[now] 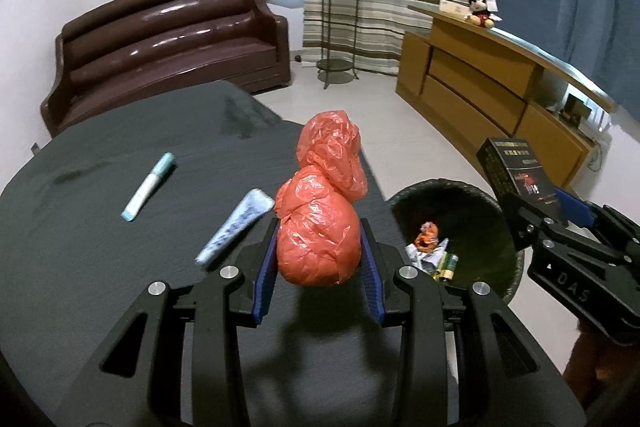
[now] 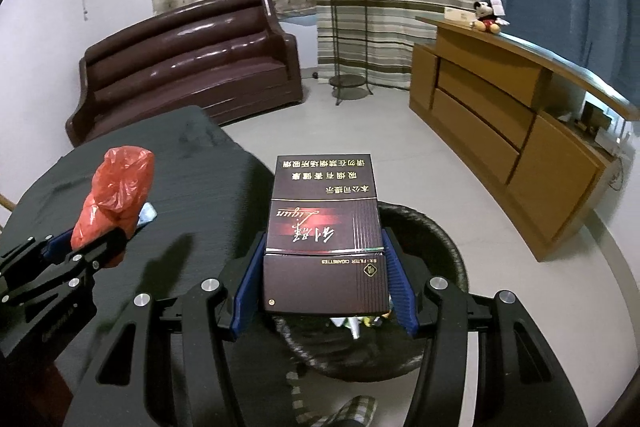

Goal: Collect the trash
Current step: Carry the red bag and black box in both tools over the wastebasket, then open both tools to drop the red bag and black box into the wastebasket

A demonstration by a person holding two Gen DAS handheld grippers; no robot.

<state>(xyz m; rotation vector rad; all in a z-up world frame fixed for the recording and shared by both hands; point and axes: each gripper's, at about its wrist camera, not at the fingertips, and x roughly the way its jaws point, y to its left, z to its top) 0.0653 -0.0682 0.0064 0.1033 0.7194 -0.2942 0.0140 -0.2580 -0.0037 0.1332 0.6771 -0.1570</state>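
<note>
My left gripper [image 1: 319,243] is shut on a crumpled red plastic bag [image 1: 320,227], held above the dark table's right edge [image 1: 372,179]. From the right wrist view the same bag [image 2: 116,187] shows at the left, in the left gripper [image 2: 84,247]. My right gripper [image 2: 324,267] is shut on a dark cigarette box [image 2: 324,227], held over the round black bin [image 2: 440,239]. In the left wrist view that box [image 1: 516,167] hangs just right of the bin [image 1: 460,227], which holds crumpled wrappers and small batteries [image 1: 434,251]. Two tubes lie on the table: a pale blue one [image 1: 148,187] and a silvery one [image 1: 236,225].
A brown leather sofa [image 1: 168,43] stands behind the table. A wooden counter [image 1: 488,87] with a plush toy runs along the right. A metal plant stand [image 1: 338,23] stands by the striped curtains. A checked slipper [image 2: 344,411] shows at the bottom of the right wrist view.
</note>
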